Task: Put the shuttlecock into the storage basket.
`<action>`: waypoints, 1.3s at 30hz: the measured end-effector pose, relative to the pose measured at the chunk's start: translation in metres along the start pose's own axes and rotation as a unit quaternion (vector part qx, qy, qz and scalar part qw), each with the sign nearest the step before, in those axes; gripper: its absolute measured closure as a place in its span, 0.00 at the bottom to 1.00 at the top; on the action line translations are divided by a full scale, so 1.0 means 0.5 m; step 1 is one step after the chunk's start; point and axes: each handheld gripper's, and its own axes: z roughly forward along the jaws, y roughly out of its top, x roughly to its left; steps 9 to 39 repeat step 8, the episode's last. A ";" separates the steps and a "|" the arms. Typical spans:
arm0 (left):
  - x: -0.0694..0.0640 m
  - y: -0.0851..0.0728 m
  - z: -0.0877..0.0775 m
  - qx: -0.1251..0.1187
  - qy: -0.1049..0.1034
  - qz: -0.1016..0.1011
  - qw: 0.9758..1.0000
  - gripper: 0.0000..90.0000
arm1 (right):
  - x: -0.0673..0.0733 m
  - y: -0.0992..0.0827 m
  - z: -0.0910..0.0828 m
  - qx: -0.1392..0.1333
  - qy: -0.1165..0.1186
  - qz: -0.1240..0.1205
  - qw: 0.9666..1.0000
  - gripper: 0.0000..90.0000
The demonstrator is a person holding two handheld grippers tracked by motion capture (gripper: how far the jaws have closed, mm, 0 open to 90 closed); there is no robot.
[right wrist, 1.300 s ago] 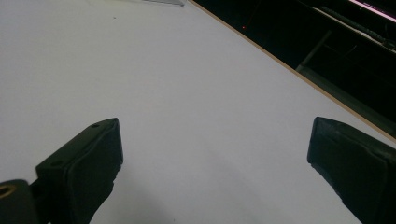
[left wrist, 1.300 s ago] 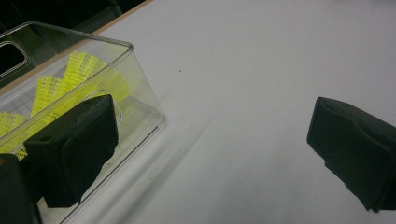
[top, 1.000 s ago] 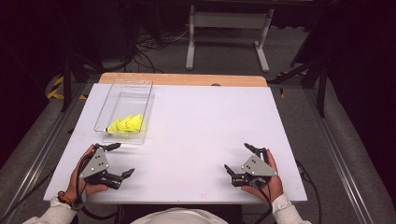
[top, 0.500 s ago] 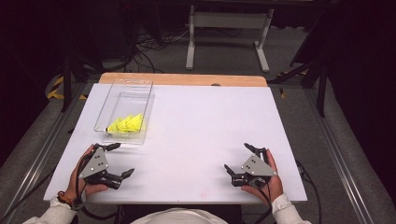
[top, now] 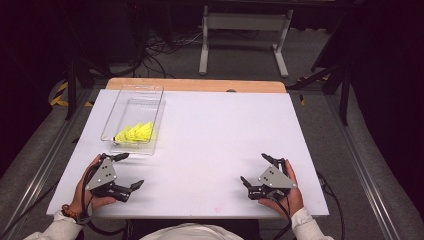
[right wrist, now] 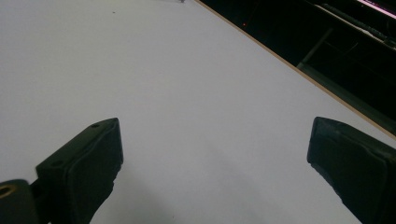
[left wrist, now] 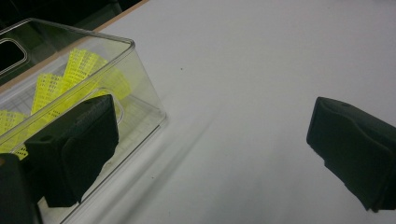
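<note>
Change: nothing worth mentioning is seen against the frames from 1 s and 0.5 s back; both hands are parked in the same spots, so no step looks to have been started yet.

Left gripper [top: 126, 171]: held low at the lower left of the high view, jaws spread wide apart, nothing between them. In the left gripper view 1 jaw is seen in front of the tray's near corner.

Right gripper [top: 257, 170]: rested at the lower right of the high view, jaws also wide apart and empty, bare table seen between them in the right gripper view.

Clear plastic rectangular tray [top: 158, 111]: set at the upper left of the white table top [top: 225, 140], just ahead of the left gripper.

Yellow mesh-skirted shuttlecocks [top: 136, 133]: lying bunched in the near end of the tray; at least 3 can be counted, the exact number can't be told. Their skirts are seen through the clear wall in the left gripper view [left wrist: 74, 74].

Meaning: judged as a waiting pose. The shuttlecocks would likely be reached first by the left gripper, since it's right beside the tray, while the right one is well apart.
</note>
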 end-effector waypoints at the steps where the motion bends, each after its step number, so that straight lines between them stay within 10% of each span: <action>1: 0.000 0.000 0.000 0.000 0.000 0.000 1.000 0.04 | 0.000 0.000 0.000 0.001 0.000 0.000 1.000 0.05; 39: 0.004 -0.002 0.002 0.004 0.003 -0.004 1.000 0.04 | 0.000 0.001 0.002 0.003 0.002 -0.004 1.000 0.05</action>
